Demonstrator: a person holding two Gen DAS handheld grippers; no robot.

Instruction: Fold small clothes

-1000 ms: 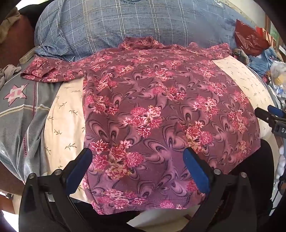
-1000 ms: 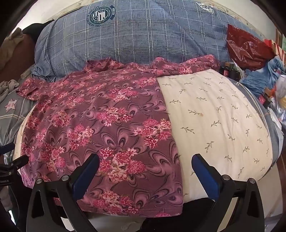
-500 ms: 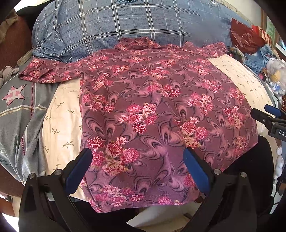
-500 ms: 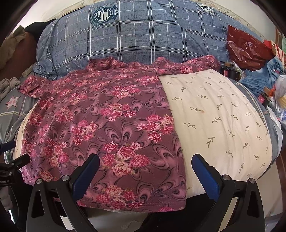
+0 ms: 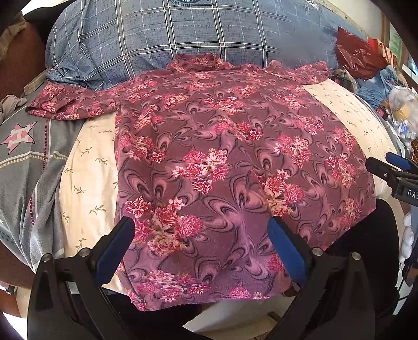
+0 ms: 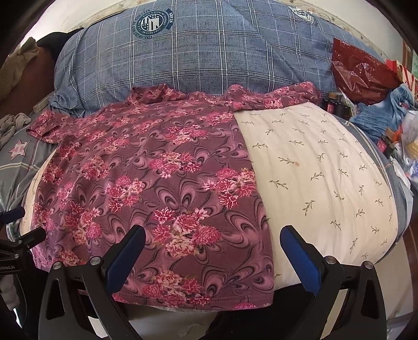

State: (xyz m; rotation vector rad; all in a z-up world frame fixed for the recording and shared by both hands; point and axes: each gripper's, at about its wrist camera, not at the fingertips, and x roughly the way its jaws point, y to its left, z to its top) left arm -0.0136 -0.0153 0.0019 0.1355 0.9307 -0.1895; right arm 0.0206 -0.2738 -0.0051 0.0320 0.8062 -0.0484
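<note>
Two wide-open, empty grippers, left gripper (image 5: 199, 242) and right gripper (image 6: 213, 251), have edged closer to the near hem of the floral shirt (image 5: 230, 162), lying flat and unfolded on the cream pillow (image 6: 321, 177), suggesting folding is about to begin.

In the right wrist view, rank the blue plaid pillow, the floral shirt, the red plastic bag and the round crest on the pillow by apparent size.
1. blue plaid pillow and floral shirt: alike in the frame; the shirt lies nearer, so unsure.
2. red plastic bag.
3. round crest, smallest.
</note>
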